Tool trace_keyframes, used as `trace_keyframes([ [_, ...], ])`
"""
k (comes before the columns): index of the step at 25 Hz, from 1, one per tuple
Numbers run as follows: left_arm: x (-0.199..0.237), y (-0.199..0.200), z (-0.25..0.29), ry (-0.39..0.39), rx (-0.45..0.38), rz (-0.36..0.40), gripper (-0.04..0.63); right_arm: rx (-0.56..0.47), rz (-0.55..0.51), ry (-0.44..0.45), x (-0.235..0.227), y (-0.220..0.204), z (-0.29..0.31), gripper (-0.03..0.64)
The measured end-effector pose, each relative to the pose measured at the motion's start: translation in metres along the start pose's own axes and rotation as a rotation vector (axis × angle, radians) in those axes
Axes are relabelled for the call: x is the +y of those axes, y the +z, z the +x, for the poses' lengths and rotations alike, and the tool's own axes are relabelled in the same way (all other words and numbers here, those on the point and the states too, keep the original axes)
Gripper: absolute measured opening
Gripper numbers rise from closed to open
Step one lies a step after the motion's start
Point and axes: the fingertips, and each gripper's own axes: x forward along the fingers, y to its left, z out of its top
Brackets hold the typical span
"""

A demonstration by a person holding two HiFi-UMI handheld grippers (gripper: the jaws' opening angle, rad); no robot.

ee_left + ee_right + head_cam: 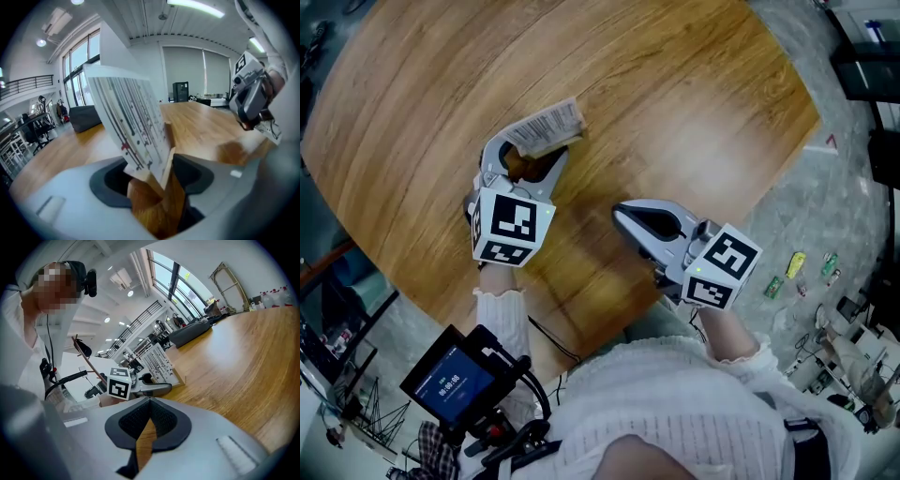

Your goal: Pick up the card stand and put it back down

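The left gripper [532, 153] is spread wide around the card stand [546, 125]. The stand's wooden base appears to be set down on the table [675, 94], with the pads seemingly clear of it. The right gripper [621, 213] is pressed together, empty and apart from the stand. Recommended: draw the left gripper straight back, keeping clear of the leaning card.

Head view steeply down; gripper views low; all share card stand [546, 127].

1 card stand [548, 127], 2 grippers – L gripper [532, 152], R gripper [619, 213] – 1 table [694, 84].
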Motion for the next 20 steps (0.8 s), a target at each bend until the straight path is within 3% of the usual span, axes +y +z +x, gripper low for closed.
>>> trace_keyframes([
  [3,-0.0016,-0.0034,0.0048,-0.063,0.049,0.018,0.270,-0.005,0.006,-0.006,-0.0008,-0.0003,-0.0029,-0.006],
  [8,-0.0026,-0.0055,0.0055,-0.116,0.056,-0.016,0.258,-0.012,0.010,-0.015,-0.0014,-0.0001,-0.0057,-0.006],
  [20,-0.0055,-0.0070,0.0051,-0.139,0.065,-0.048,0.220,-0.036,0.012,-0.031,-0.0005,0.0024,-0.0091,-0.006],
])
